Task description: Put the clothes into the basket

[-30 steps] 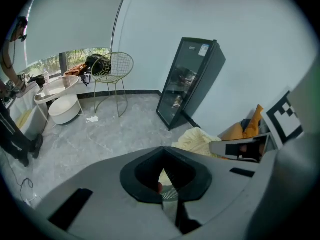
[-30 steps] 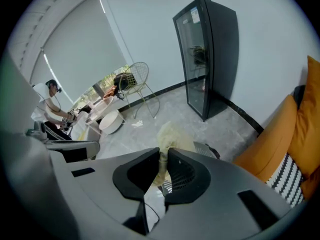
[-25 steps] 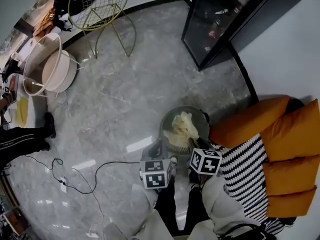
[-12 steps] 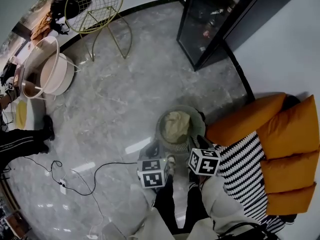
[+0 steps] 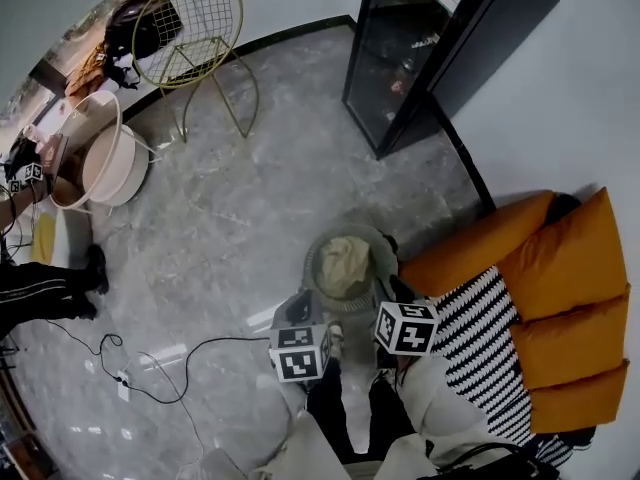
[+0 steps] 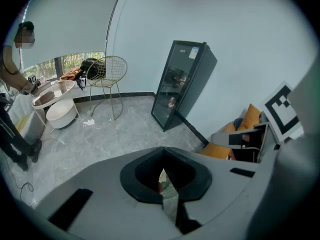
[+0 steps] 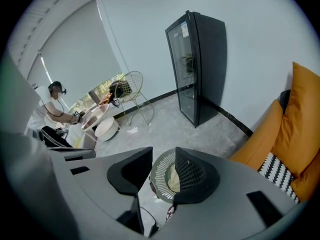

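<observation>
A round grey basket (image 5: 311, 271) stands on the marble floor in front of me, with a pale yellowish garment (image 5: 346, 257) lying inside it. In the head view, my left gripper (image 5: 308, 306) hangs just off the basket's near left rim and my right gripper (image 5: 390, 293) just off its near right rim. The left gripper (image 6: 162, 170) has its dark pads together, leaving only a thin sliver between them. The right gripper (image 7: 164, 160) stands open; its jaws have just been opening and nothing is between them. Through its gap I see the basket (image 7: 161, 173) and garment (image 7: 173, 179) below.
An orange sofa (image 5: 560, 268) with a black-and-white striped cloth (image 5: 490, 358) sits at the right, close to the basket. A black glass-door cabinet (image 5: 420, 48) stands behind. A gold wire chair (image 5: 195, 18), a round white table (image 5: 95, 148), a floor cable (image 5: 170, 358) and a person (image 5: 40, 288) are at the left.
The garment, held up over the basket a second ago, now lies down inside it. Both grippers have drawn up and back from the basket.
</observation>
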Demonstrator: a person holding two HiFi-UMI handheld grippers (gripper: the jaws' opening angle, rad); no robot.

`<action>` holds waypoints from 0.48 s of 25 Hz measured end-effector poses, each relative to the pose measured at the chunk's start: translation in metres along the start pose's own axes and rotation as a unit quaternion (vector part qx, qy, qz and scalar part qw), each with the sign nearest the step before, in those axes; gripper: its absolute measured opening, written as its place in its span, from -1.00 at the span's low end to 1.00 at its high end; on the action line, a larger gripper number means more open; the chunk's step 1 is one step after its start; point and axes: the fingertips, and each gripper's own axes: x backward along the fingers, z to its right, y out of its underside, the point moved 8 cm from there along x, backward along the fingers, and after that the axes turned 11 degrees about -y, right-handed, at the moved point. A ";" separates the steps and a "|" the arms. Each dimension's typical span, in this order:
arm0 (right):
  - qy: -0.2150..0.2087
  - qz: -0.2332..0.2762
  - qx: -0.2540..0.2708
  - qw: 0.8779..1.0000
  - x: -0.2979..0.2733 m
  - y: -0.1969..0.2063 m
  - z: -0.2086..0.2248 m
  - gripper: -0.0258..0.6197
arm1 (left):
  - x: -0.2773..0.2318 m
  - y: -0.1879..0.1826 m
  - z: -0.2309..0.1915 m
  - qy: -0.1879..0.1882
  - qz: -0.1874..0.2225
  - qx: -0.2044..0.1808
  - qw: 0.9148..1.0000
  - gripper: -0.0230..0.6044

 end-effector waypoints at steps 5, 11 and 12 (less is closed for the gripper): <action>-0.007 0.025 0.008 1.000 0.026 -0.018 0.004 -0.48 | 0.016 -0.019 0.014 -0.002 0.032 -0.002 0.999 -0.92; -0.009 0.058 0.022 0.998 0.083 -0.029 0.006 -0.56 | 0.063 -0.029 0.035 -0.005 0.072 -0.009 0.997 -0.92; -0.008 0.062 0.023 0.998 0.091 -0.031 0.007 -0.63 | 0.068 -0.030 0.040 -0.004 0.073 -0.005 0.997 -0.92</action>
